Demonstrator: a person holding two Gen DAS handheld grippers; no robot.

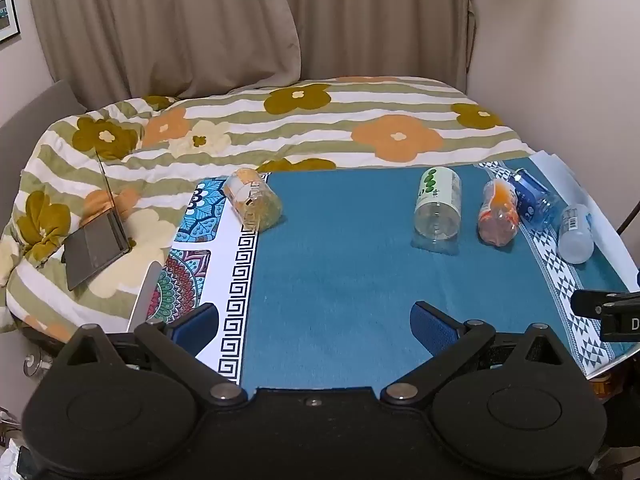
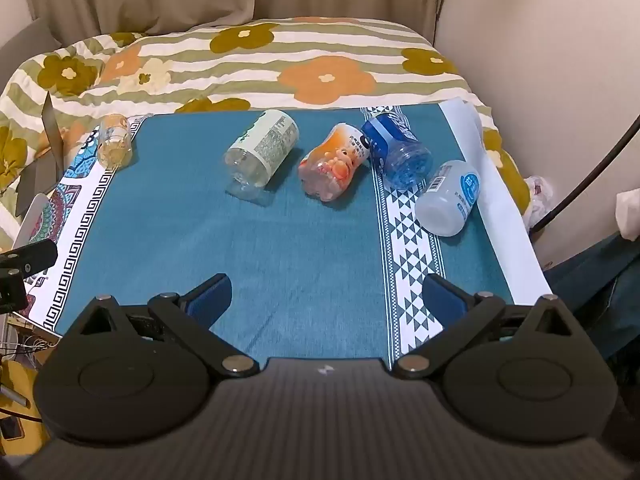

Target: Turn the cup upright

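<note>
Several plastic cups lie on their sides on a blue cloth (image 1: 332, 264). A yellow-orange cup (image 1: 253, 199) lies at the far left, also in the right wrist view (image 2: 115, 141). A green-labelled clear cup (image 1: 437, 207) (image 2: 262, 149), an orange cup (image 1: 499, 213) (image 2: 334, 162), a blue cup (image 1: 536, 199) (image 2: 396, 148) and a frosted white cup (image 1: 575, 228) (image 2: 448, 198) lie toward the right. My left gripper (image 1: 316, 326) is open and empty above the near cloth. My right gripper (image 2: 326, 294) is open and empty, well short of the cups.
A flowered striped duvet (image 1: 304, 120) covers the bed behind the table. An open laptop (image 1: 98, 240) rests on it at left. Curtains (image 1: 200, 20) and a wall stand behind. The right gripper's edge (image 1: 608, 312) shows at the right of the left wrist view.
</note>
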